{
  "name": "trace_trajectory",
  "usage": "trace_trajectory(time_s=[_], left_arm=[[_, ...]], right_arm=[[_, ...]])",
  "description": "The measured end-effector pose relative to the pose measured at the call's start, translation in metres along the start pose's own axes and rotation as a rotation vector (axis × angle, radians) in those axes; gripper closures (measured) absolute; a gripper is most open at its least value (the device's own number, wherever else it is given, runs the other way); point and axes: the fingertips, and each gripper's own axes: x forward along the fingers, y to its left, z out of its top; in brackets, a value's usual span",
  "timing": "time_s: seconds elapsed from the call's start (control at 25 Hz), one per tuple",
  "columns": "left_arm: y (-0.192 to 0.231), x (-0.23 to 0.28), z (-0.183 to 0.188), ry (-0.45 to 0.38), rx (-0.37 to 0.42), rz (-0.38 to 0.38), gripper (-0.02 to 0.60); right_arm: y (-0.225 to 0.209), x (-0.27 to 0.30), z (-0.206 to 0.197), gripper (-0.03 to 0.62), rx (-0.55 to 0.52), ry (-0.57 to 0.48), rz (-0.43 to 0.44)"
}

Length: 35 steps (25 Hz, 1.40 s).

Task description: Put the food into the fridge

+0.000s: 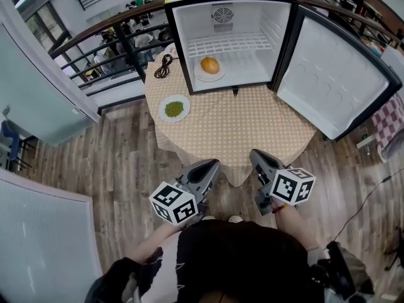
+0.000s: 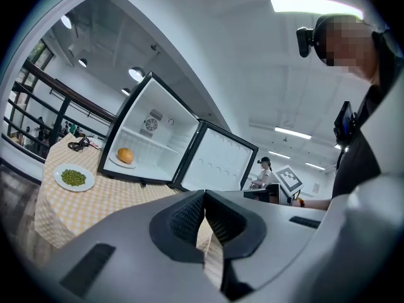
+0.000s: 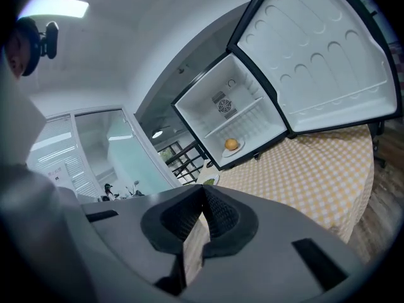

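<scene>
A small fridge (image 1: 189, 24) stands open at the back of a round table (image 1: 240, 125) with a yellow checked cloth. Inside it, on the floor of the compartment, an orange round food (image 1: 209, 65) lies on a white plate. A white plate of green food (image 1: 175, 108) sits on the table, left of the fridge. My left gripper (image 1: 211, 166) and right gripper (image 1: 255, 155) hover side by side off the table's near edge, both shut and holding nothing. The left gripper view shows the orange food (image 2: 125, 154) and the green plate (image 2: 74, 177) far ahead; the right gripper view shows the orange food (image 3: 231, 144) too.
The fridge door (image 1: 334, 74) swings wide to the right, past the table's edge. A black cable (image 1: 164, 66) lies coiled on the table left of the fridge. A railing (image 1: 95, 43) runs behind the table, and wood floor surrounds it.
</scene>
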Motion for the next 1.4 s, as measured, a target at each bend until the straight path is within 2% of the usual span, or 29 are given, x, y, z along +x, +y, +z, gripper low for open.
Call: trace_trajectory(time_s=[0.12, 0.32, 0.52, 0.76, 1.4], left_arm=[[0.005, -0.005, 0.004, -0.002, 0.007, -0.009, 0.571], [0.011, -0.015, 0.008, -0.015, 0.016, -0.004, 0.571], [0.007, -0.014, 0.013, -0.021, 0.021, -0.023, 0.571], [0.003, -0.017, 0.014, -0.025, 0.029, -0.035, 0.571], [0.005, -0.020, 0.014, -0.042, 0.027, -0.018, 0.571]], right_arm=[[0.006, 0.004, -0.002, 0.579, 0.012, 0.002, -0.005], [0.015, -0.001, 0.005, 0.579, -0.030, -0.016, -0.014], [0.019, -0.005, 0.006, 0.579, 0.001, -0.022, -0.001], [0.022, -0.004, -0.001, 0.580, -0.043, -0.005, -0.026], [0.021, -0.007, -0.003, 0.580, -0.056, 0.007, -0.044]])
